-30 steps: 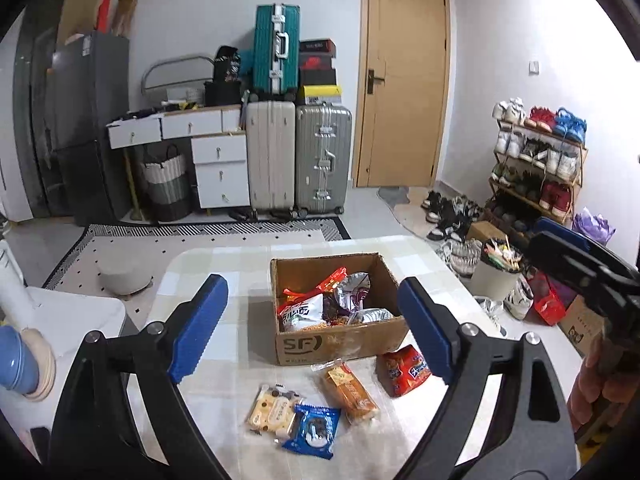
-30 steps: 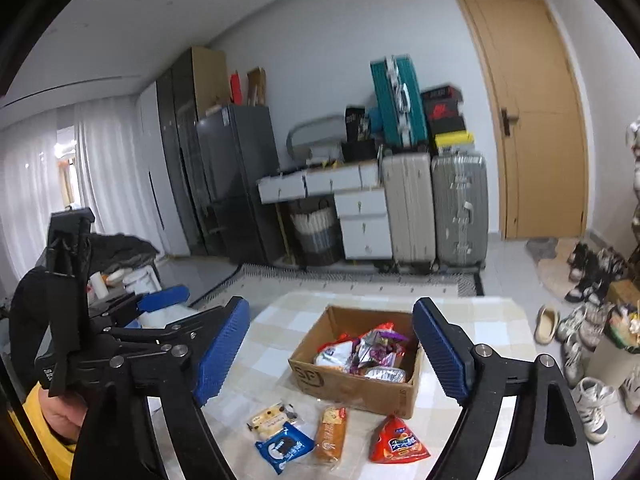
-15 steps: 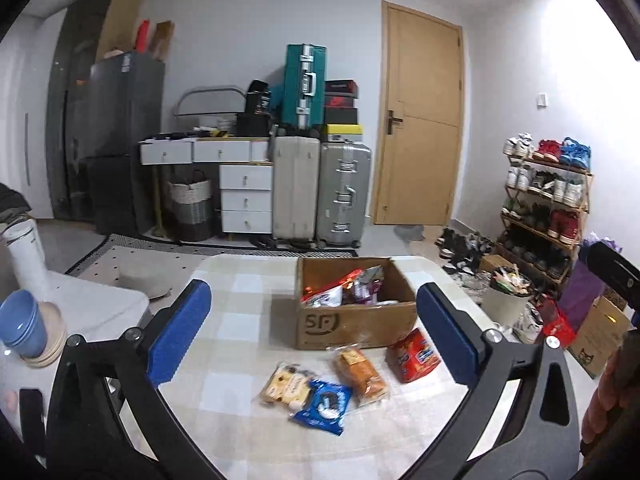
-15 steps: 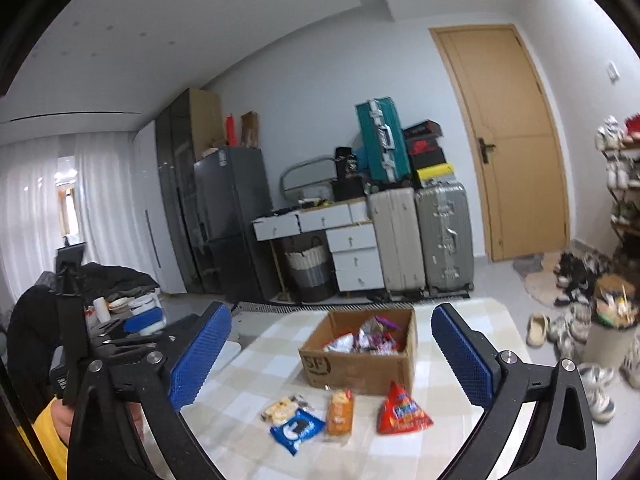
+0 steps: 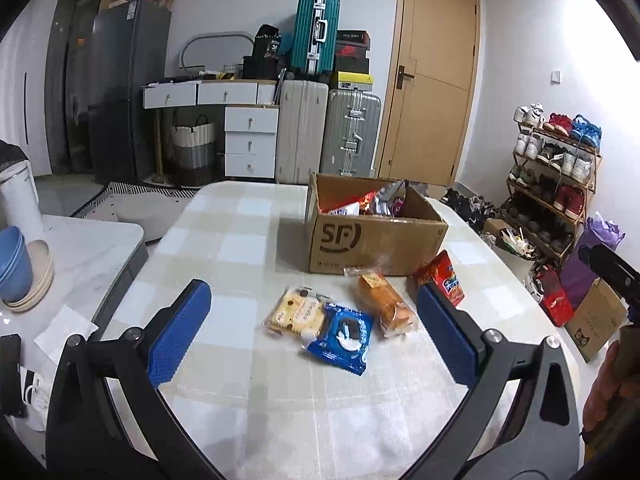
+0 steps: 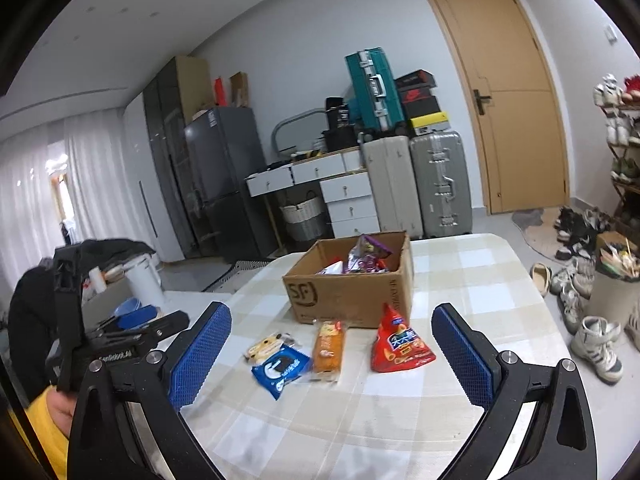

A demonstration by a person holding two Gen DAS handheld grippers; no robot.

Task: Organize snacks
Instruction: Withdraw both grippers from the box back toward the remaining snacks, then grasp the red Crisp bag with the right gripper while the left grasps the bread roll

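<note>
Snacks lie on the table (image 5: 240,240) in a short row, low in the middle of the left wrist view. There is a pale cookie pack (image 5: 295,312), and a blue cookie pack (image 5: 342,332) that lies over its right end. Just right of them is an orange bread pack (image 5: 384,300). A red chip bag (image 5: 442,278) sits farther right, partly hidden behind the blue pad of the left claw.

Behind the row stands a brown box (image 5: 372,240), touching the top end of the bread pack. More snack bags (image 5: 376,200) poke out of its open top.

The left claw (image 5: 314,330) is wide open and holds nothing. It hangs over the table with the cookie packs and the bread between its pads.

In the right wrist view the right claw (image 6: 332,354) is also wide open and holds nothing. The blue cookie pack (image 6: 280,368), the bread pack (image 6: 328,346) and the red chip bag (image 6: 398,344) all show between its pads, with the box (image 6: 348,284) above them in the middle of the frame.

Suitcases (image 5: 328,128) and white drawers (image 5: 250,136) stand by the far wall. A shoe rack (image 5: 556,168) is at the right of the frame.
</note>
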